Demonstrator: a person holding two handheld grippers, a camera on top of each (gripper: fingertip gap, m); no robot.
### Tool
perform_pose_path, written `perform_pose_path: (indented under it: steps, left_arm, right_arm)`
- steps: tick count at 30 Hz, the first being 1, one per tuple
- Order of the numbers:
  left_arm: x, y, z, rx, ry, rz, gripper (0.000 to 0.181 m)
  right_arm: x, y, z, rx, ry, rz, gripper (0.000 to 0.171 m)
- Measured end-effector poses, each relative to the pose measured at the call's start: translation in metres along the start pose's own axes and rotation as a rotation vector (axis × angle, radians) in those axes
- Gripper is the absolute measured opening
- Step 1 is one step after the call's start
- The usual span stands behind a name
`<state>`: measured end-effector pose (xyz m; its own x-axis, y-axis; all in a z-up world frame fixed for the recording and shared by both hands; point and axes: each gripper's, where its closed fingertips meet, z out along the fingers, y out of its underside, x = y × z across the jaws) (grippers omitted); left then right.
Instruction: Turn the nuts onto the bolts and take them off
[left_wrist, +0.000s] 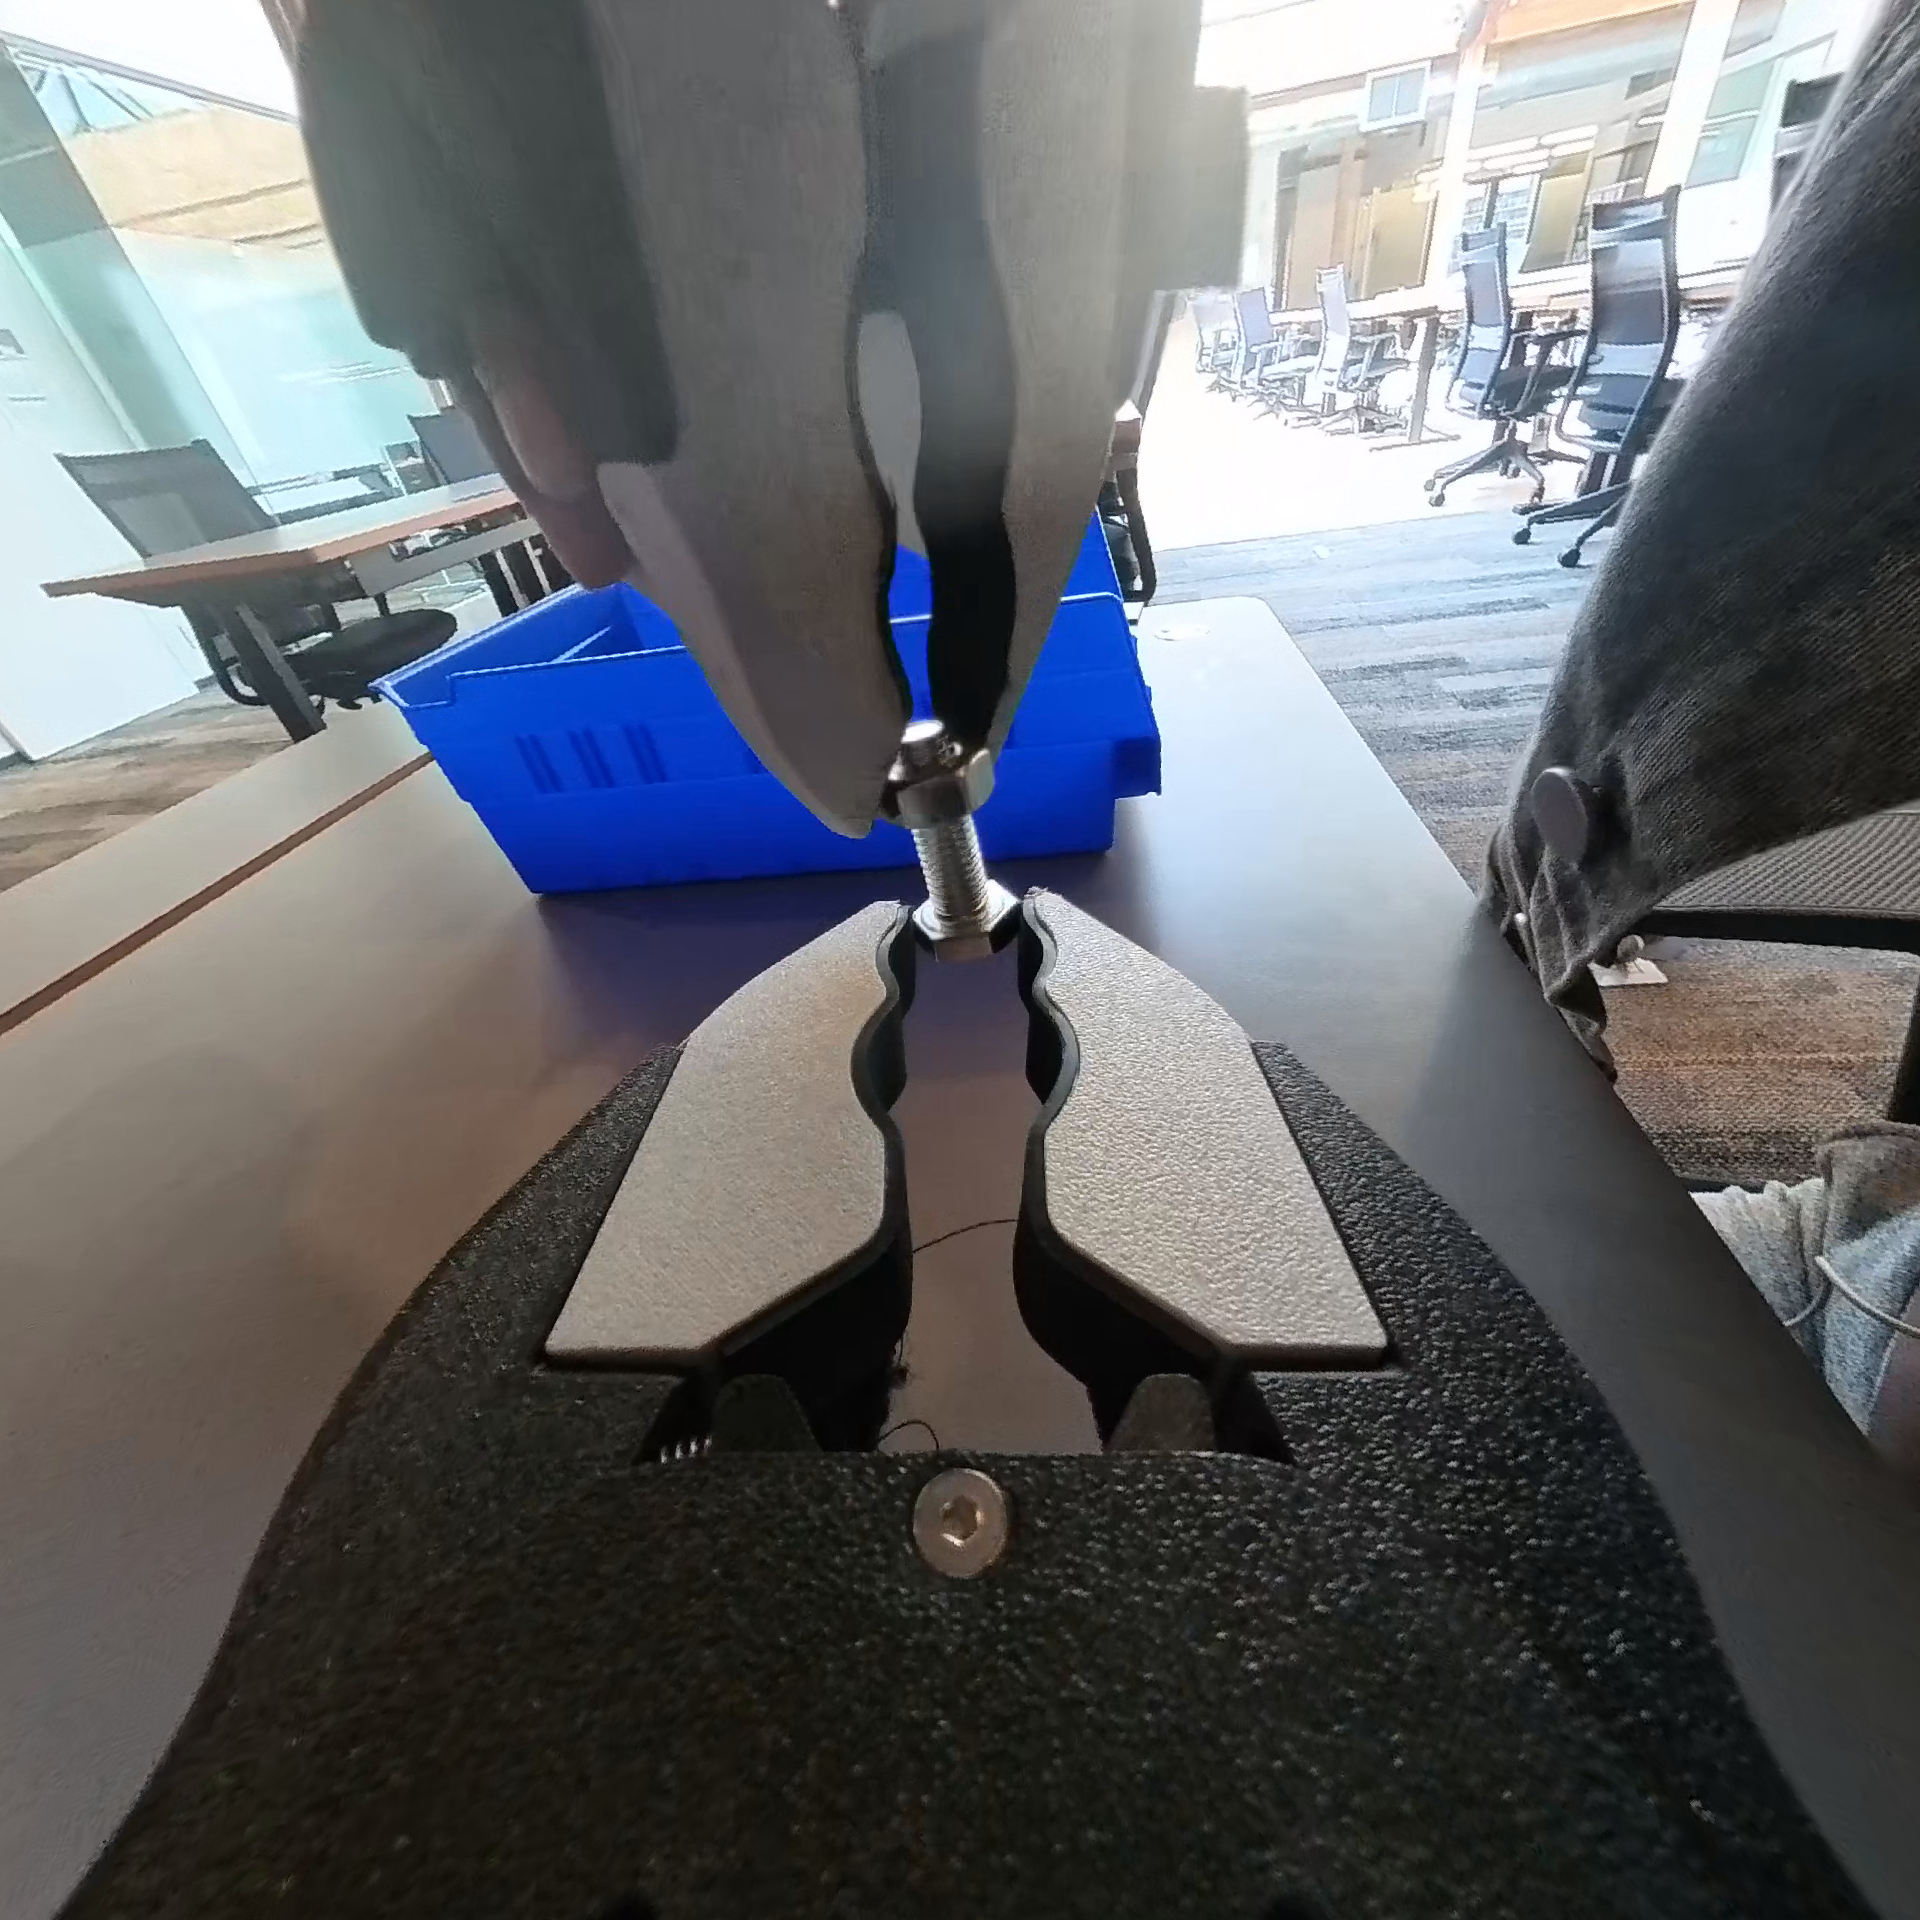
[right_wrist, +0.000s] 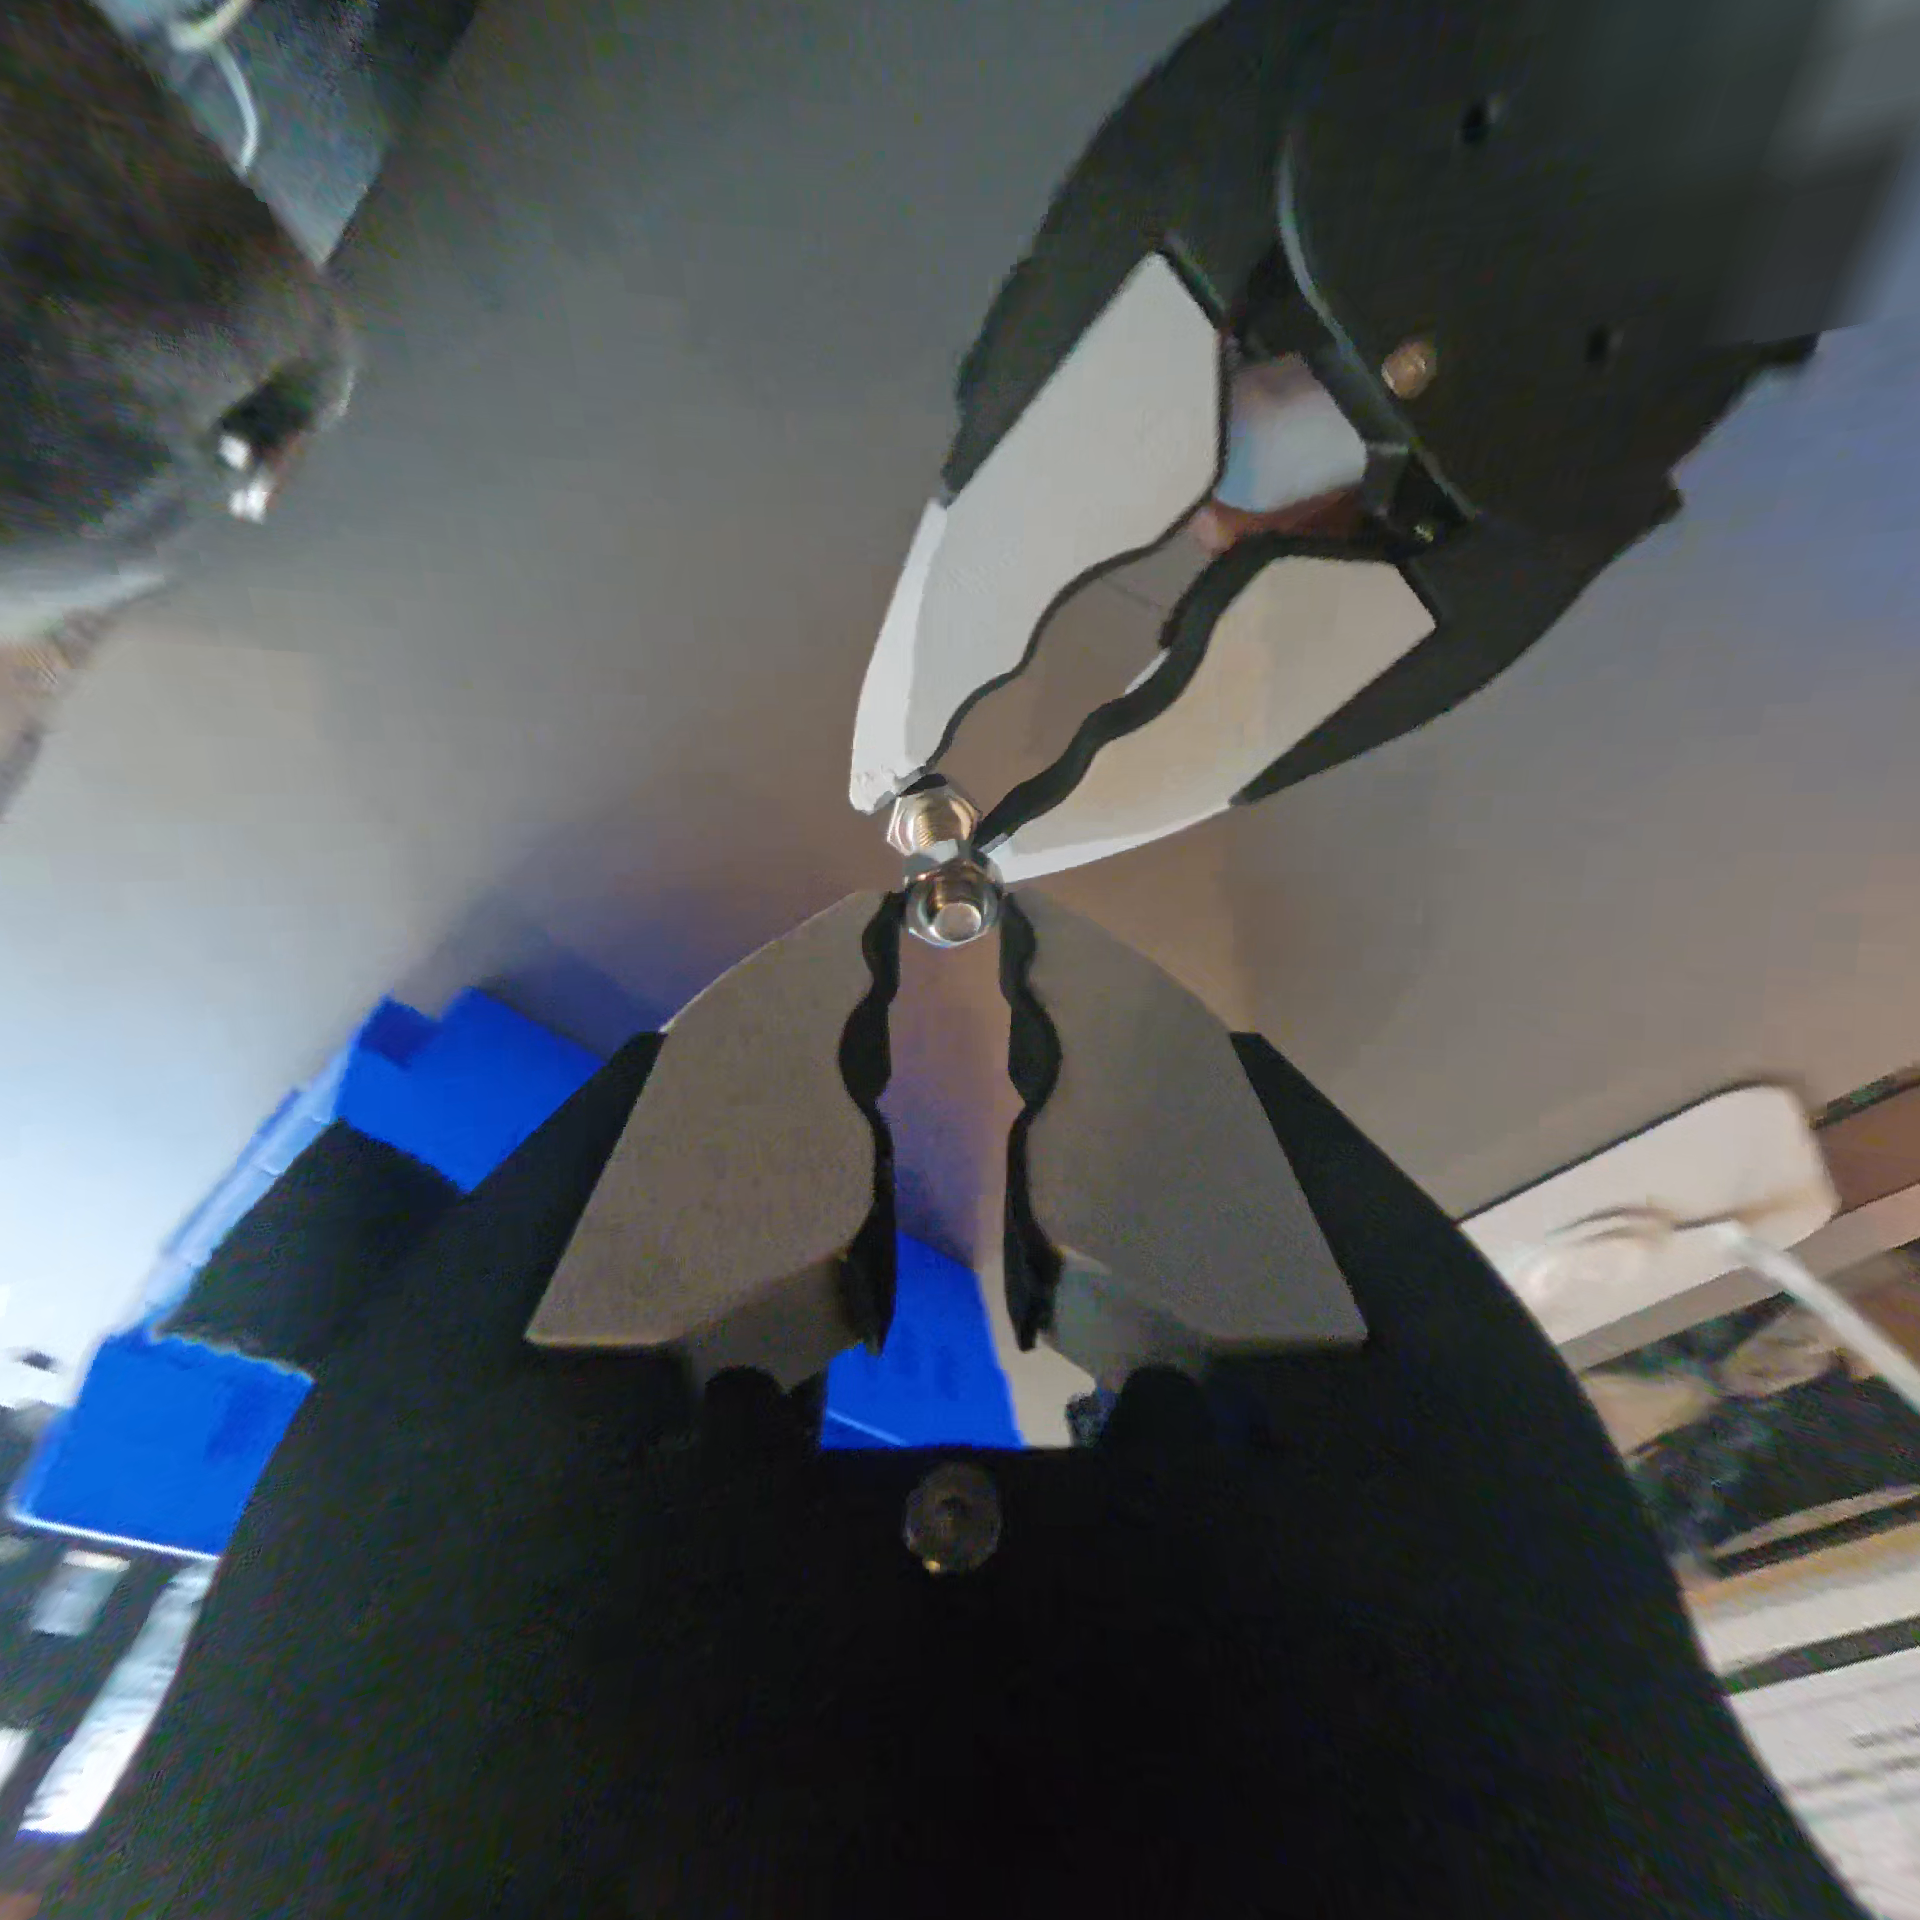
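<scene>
Left gripper (left_wrist: 961, 925) pinches the bolt (left_wrist: 948, 871) head; right gripper (left_wrist: 935, 784) clamps the nut (left_wrist: 940, 792), before the blue bin (left_wrist: 644, 769), contents hidden.

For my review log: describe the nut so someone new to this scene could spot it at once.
Start at the blue bin on the dark table. In front of it the left gripper holds a bolt upright by its head. The nut is the small silver hexagon near the bolt's top, pinched by the right gripper from above; unlike the bolt's head, it sits on the threads.
</scene>
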<state>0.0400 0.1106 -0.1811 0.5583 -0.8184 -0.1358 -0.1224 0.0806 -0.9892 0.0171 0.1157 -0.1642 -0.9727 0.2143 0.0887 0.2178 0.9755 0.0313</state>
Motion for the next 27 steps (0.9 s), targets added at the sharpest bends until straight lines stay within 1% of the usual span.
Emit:
perform_pose_path:
  steps: [1, 4, 9, 10, 12, 14, 15, 16, 17, 19, 21, 24, 26, 27]
  left_arm:
    - [0.000, 0.000, 0.000, 0.000, -0.007, 0.002, 0.019]
    - [-0.003, 0.002, -0.001, -0.009, -0.018, 0.000, 0.018]
    - [-0.001, 0.003, 0.000, -0.018, -0.020, 0.018, 0.019]
    - [-0.001, 0.004, 0.001, -0.026, -0.019, 0.029, 0.019]
    - [0.002, 0.005, 0.003, -0.036, -0.015, 0.043, 0.019]
    - [0.000, 0.002, 0.003, -0.011, -0.012, 0.013, 0.019]
    - [0.001, 0.001, 0.001, -0.005, -0.011, 0.001, 0.019]
    - [0.000, 0.001, 0.000, -0.004, -0.010, 0.000, 0.018]
    - [0.001, 0.001, 0.000, -0.007, -0.006, 0.005, 0.018]
    - [0.002, 0.001, 0.001, -0.014, 0.000, 0.010, 0.018]
    - [0.002, 0.001, 0.001, -0.007, 0.003, 0.004, 0.019]
    - [0.001, 0.001, -0.001, -0.008, 0.005, 0.004, 0.019]
    - [0.001, 0.000, 0.002, -0.006, 0.005, 0.000, 0.019]
    - [0.001, 0.000, -0.001, -0.004, 0.004, 0.000, 0.019]
  right_arm:
    - [0.000, 0.001, 0.000, -0.008, -0.003, 0.074, 0.018]
    - [-0.002, 0.003, 0.001, -0.046, 0.005, 0.305, 0.018]
    - [-0.012, 0.004, 0.002, -0.108, -0.002, 0.774, 0.018]
    - [-0.014, 0.003, 0.003, -0.105, -0.008, 0.827, 0.018]
    - [-0.015, 0.002, 0.004, -0.097, -0.019, 0.868, 0.021]
    - [-0.013, 0.000, 0.004, -0.082, -0.026, 0.812, 0.034]
    - [-0.011, 0.000, 0.003, -0.075, -0.027, 0.732, 0.042]
    - [-0.010, 0.000, 0.002, -0.065, -0.033, 0.624, 0.046]
    - [-0.009, 0.001, 0.001, -0.061, -0.033, 0.504, 0.047]
    - [-0.010, 0.002, -0.001, -0.069, -0.035, 0.250, 0.042]
    - [-0.007, 0.005, 0.001, -0.082, -0.021, 0.061, 0.038]
    - [-0.006, 0.002, 0.004, -0.043, -0.037, -0.049, 0.030]
    - [-0.003, 0.000, 0.004, -0.020, -0.028, -0.074, 0.018]
    - [-0.002, 0.000, 0.004, -0.014, -0.029, -0.071, 0.018]
